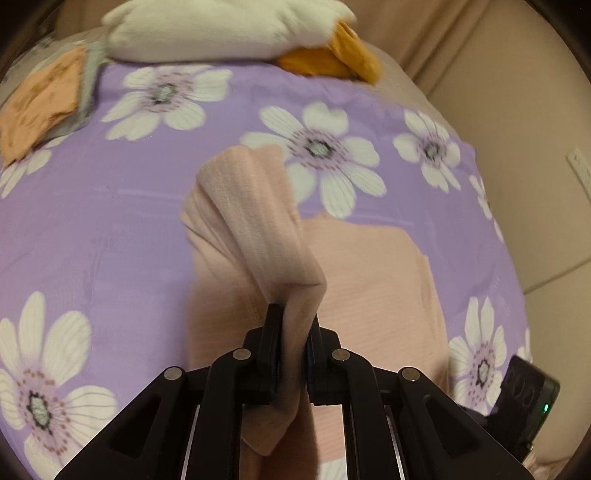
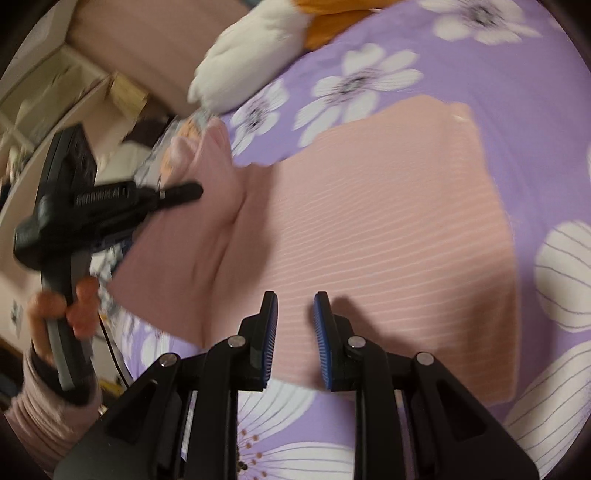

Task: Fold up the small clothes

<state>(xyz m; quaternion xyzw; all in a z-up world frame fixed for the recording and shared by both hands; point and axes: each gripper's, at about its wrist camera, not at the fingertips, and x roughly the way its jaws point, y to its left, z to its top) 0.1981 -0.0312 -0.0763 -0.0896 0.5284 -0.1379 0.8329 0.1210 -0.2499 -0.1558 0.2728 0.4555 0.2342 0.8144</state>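
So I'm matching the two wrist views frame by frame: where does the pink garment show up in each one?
Left wrist view: the pink garment lies centre frame on the floral sheet, one part lifted and pinched in the left gripper.
Right wrist view: it fills the middle, flat, with the open right gripper over its near edge.
Shared landmark: the white plush toy with an orange part at the top.
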